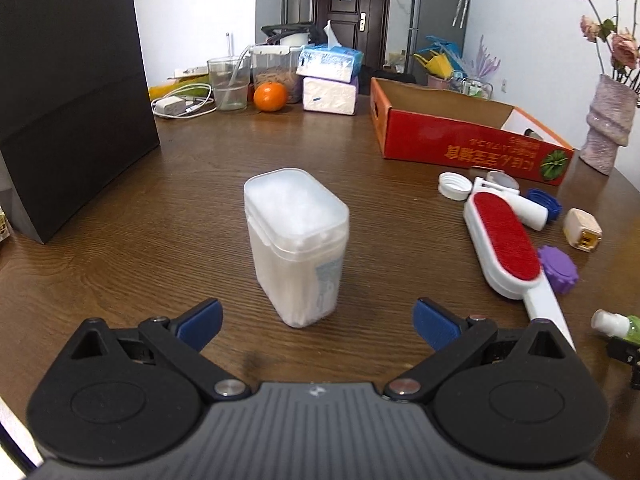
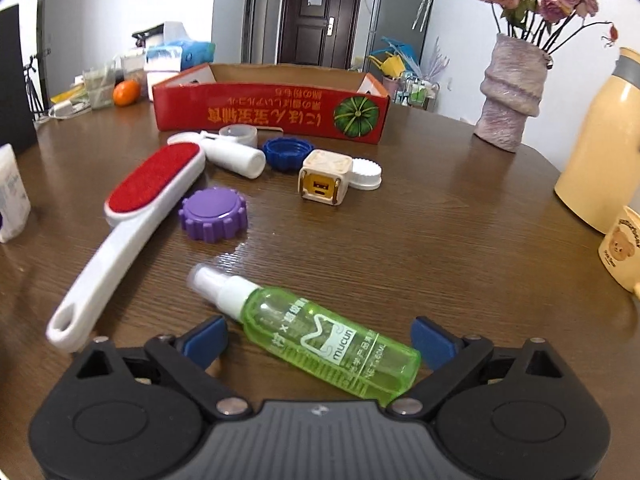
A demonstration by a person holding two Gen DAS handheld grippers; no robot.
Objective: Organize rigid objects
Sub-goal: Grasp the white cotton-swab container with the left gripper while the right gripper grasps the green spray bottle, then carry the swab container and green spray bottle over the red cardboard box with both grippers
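A frosted white plastic box (image 1: 297, 244) stands upright on the brown table just ahead of my left gripper (image 1: 318, 322), which is open and empty. My right gripper (image 2: 320, 340) is open, with a green spray bottle (image 2: 320, 334) lying flat between its jaws, untouched. A red lint brush (image 2: 132, 216) with a white handle, a purple cap (image 2: 214, 214), a blue cap (image 2: 287, 152), a white tube (image 2: 234, 156), a cream cube charger (image 2: 325, 178) and a white cap (image 2: 366, 174) lie loose before the open red cardboard box (image 2: 272, 114).
A black paper bag (image 1: 72, 92) stands at the left. Tissue packs (image 1: 330, 80), an orange (image 1: 271, 97), a plastic cup (image 1: 229, 82) and a charger cable sit at the back. A vase with flowers (image 2: 512, 92), a cream thermos (image 2: 604, 152) and a mug (image 2: 622, 252) stand at the right.
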